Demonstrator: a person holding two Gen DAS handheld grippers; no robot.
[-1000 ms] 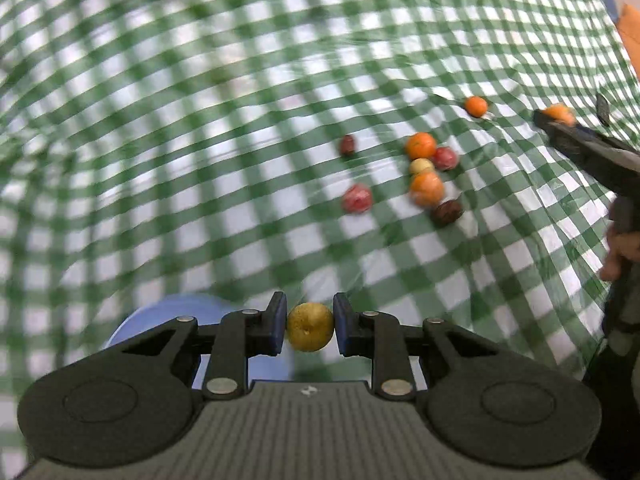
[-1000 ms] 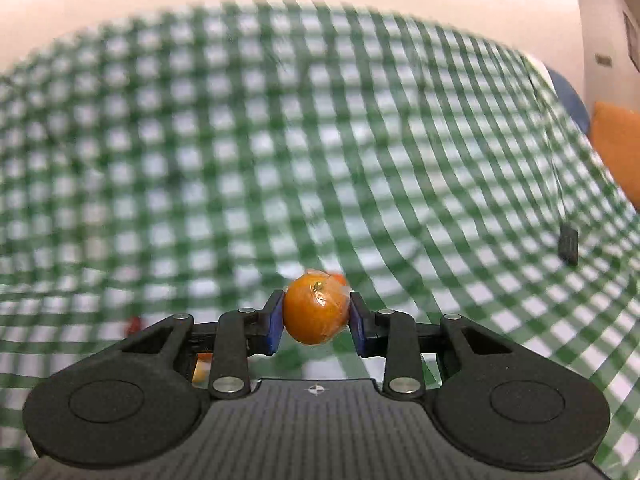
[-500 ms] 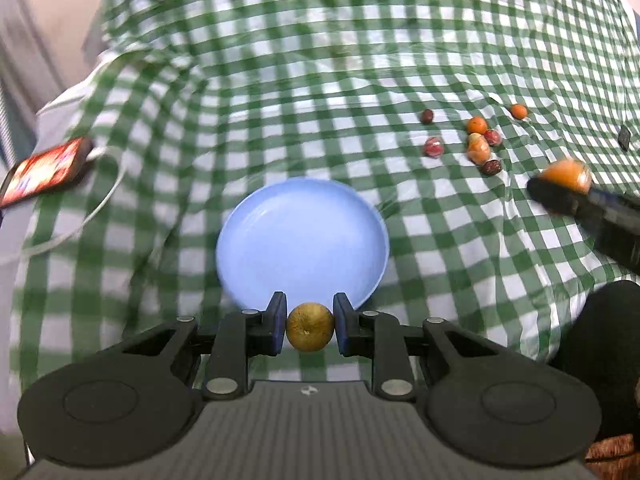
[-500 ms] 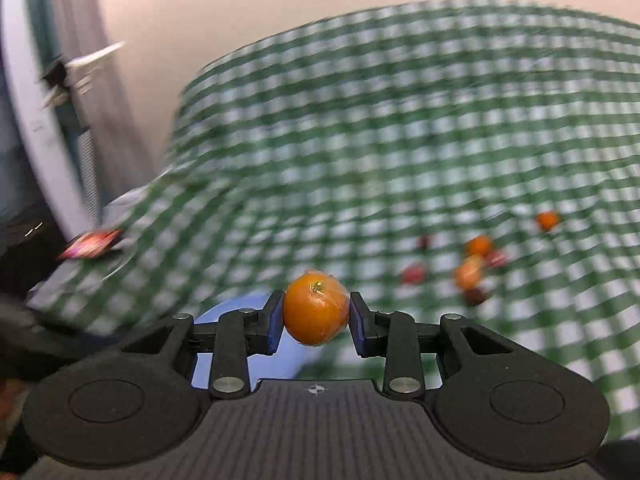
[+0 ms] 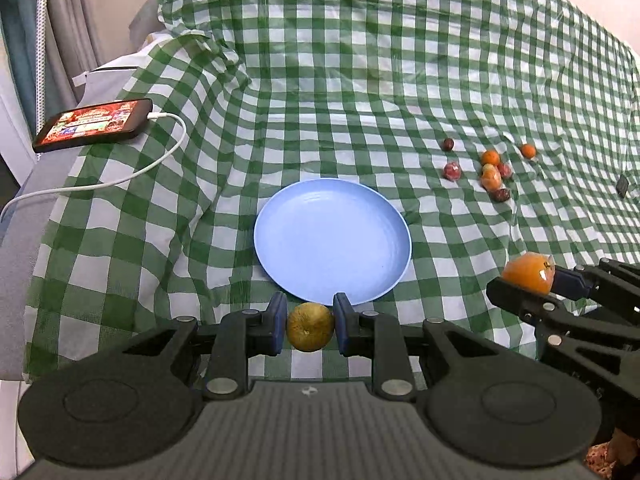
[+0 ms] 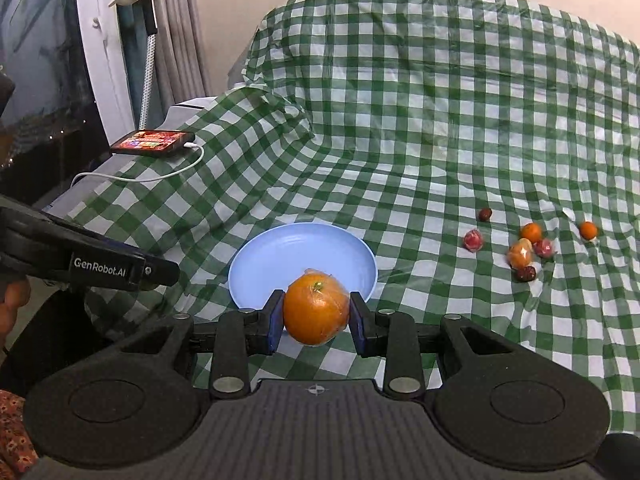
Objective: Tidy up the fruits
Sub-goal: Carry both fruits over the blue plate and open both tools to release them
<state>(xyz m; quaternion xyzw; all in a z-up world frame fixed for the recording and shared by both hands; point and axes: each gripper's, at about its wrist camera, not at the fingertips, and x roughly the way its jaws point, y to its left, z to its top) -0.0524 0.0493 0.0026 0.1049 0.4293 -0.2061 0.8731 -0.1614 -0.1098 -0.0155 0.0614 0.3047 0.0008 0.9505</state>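
My left gripper (image 5: 310,327) is shut on a small yellow-brown fruit (image 5: 310,326), held just short of the near rim of an empty blue plate (image 5: 332,240). My right gripper (image 6: 316,316) is shut on a wrapped orange (image 6: 316,309), held above the plate's near edge (image 6: 248,276). The orange also shows at the right in the left wrist view (image 5: 529,272). Several small orange and red fruits (image 5: 491,174) lie in a cluster on the checked cloth, far right of the plate; they show in the right wrist view too (image 6: 520,254).
A green-and-white checked cloth (image 5: 360,80) covers the table and rises at the back. A phone (image 5: 94,124) with a white cable (image 5: 132,172) lies at the far left edge. A small dark object (image 5: 622,185) lies at the far right. Curtains hang at the left.
Both grippers have pulled back from the fruit cluster and swung left with their fruits; the blue plate has come into view right ahead of them. Both stay shut.
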